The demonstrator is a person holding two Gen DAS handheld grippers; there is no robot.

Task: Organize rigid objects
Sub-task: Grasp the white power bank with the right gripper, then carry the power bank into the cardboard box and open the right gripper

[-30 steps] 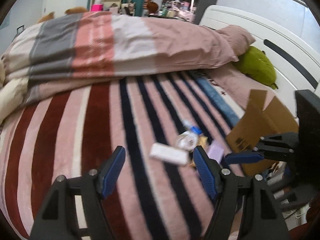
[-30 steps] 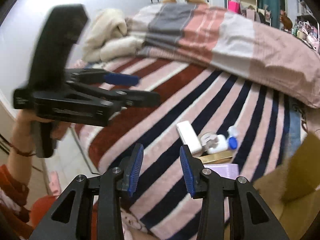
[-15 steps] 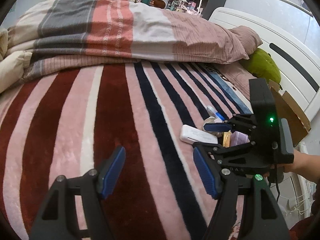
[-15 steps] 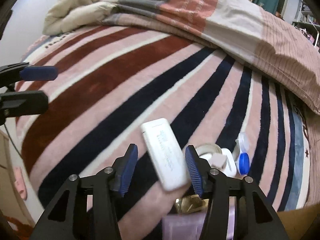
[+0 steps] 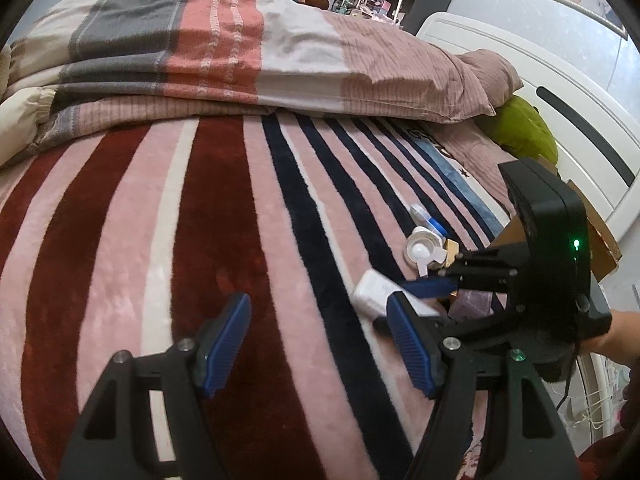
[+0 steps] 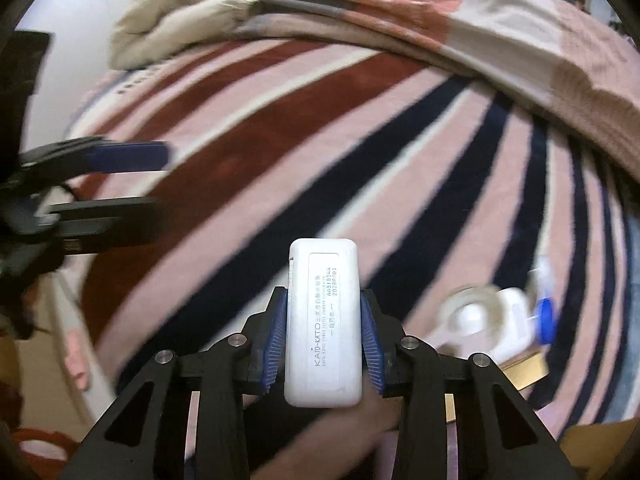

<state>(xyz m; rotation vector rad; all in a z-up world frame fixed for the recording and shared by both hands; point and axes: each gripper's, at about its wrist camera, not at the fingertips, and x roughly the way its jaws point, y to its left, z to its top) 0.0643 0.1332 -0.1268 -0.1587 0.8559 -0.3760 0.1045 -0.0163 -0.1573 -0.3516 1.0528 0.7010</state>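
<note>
At the left edge of the right wrist view the left gripper [image 6: 132, 184] hangs over the red and pink bands of the striped blanket [image 6: 248, 128]; its jaws stand apart with only blanket between them, which the left wrist view confirms, the blue pads [image 5: 228, 344] wide and touching nothing. In the middle of the right wrist view the right gripper [image 6: 323, 336] has a white rectangular case [image 6: 323, 324] between its jaws, which are closing; both blue pads lie flat against the long sides of the case, whose labelled face is turned up and whose far end juts past the fingertips. Right of it, blurred, lie a white bottle [image 6: 492, 324] and a small white and blue lens case [image 6: 544, 304], close together on the blanket; a yellow-brown box [image 6: 524, 368] lies just below them. In the left wrist view the same cluster sits beside the right gripper, with a cardboard box [image 5: 600, 240] and a white headboard [image 5: 560, 96] at the far right.
</note>
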